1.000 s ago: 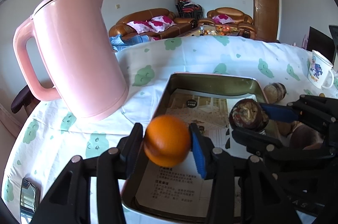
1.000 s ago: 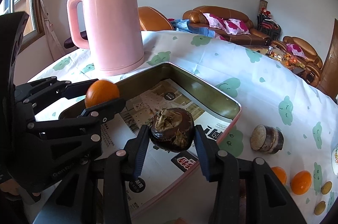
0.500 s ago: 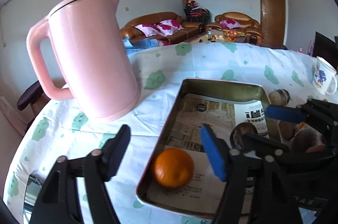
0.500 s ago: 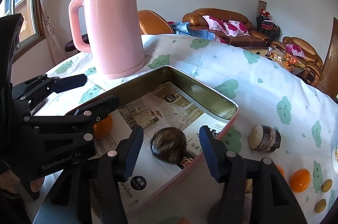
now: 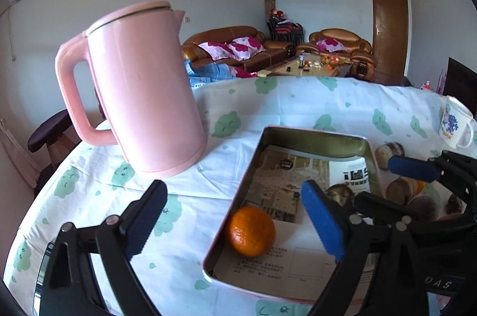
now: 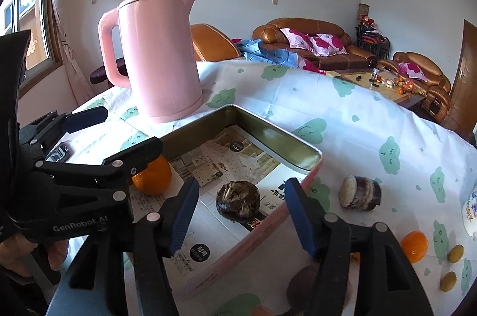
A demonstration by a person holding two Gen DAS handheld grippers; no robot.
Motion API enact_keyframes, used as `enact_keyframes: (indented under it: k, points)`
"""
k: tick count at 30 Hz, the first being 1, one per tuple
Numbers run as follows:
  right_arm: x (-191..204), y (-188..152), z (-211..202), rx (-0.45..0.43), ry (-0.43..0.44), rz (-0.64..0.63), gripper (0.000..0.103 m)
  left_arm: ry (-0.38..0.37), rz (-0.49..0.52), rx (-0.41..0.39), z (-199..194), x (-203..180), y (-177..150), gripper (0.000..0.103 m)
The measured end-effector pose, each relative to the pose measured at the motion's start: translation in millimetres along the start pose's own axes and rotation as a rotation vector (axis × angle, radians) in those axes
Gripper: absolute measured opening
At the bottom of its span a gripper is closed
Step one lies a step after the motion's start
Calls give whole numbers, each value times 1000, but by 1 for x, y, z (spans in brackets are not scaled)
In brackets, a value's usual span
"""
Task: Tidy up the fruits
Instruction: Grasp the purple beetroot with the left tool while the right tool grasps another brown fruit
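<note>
In my left camera, my left claw (image 5: 235, 214) is spread wide and holds nothing. The orange (image 5: 249, 231) sits in the tin tray (image 5: 313, 134), in the near left corner, just past my claw at about 12 o'clock. The pink kettle (image 5: 140, 95) stands on the table at 10 o'clock. My right claw (image 5: 357, 185) pokes in at 3 o'clock. A cup (image 5: 456, 125) stands far off at 2 o'clock.

In my right camera, my right claw (image 6: 241, 214) is spread wide too, with nothing in it. The brown fruit (image 6: 238, 198) lies on the paper in the tray, right between my fingers but not touched. More fruit waits on the tablecloth (image 6: 342, 107): a brown cut one (image 6: 360, 192) at 2 o'clock and a small orange one (image 6: 413, 246) at 3 o'clock, with two little yellow ones (image 6: 451, 265) beside it.

I think I am done dropping these two fruits. Next I should lift my claws clear of the tray, reach over to the loose fruit, and pinch it gently so it does not roll.
</note>
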State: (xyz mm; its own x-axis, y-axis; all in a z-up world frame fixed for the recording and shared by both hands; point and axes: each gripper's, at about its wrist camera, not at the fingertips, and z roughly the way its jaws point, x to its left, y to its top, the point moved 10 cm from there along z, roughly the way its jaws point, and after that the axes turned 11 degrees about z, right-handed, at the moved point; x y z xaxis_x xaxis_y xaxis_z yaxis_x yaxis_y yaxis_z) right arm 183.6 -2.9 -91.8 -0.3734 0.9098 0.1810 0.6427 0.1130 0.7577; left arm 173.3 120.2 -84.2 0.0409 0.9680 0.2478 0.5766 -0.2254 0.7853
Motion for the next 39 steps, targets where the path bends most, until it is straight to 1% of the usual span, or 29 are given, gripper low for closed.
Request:
enact_keyframes:
  k: [4, 6, 8, 12, 20, 21, 24, 27, 29, 31, 34, 39]
  points:
    - [-8, 0, -14, -16, -7, 19, 62, -11, 11, -17, -10, -10, 7, 94]
    - [-16, -2, -23, -25, -21, 23, 62, -30, 15, -26, -15, -19, 10, 94]
    - [-25, -6, -33, -31, -36, 28, 62, -65, 26, -38, -21, -34, 13, 94]
    - [-59, -18, -55, -32, -95, 45, 62, -124, 70, -60, -32, -72, 19, 94]
    - [-151, -51, -104, -41, -236, 145, 62, -223, 153, -58, -40, -144, 18, 94]
    - [-165, -57, -111, -43, -257, 165, 62, -234, 161, -53, -40, -152, 16, 94]
    - [-190, -67, -125, -49, -287, 209, 62, -259, 174, -41, -41, -168, 9, 94]
    - [-209, -76, -134, -52, -310, 241, 62, -273, 186, -23, -40, -180, 4, 94]
    - [-216, -80, -136, -51, -324, 259, 62, -276, 204, -24, -41, -188, 4, 94]
    - [-222, -86, -137, -44, -319, 282, 62, -277, 209, -16, -37, -192, 3, 93]
    - [-215, -89, -131, -28, -297, 274, 62, -304, 199, 21, -29, -197, -2, 84]
    - [-192, -88, -114, -6, -241, 250, 62, -318, 193, 38, -22, -201, -7, 84]
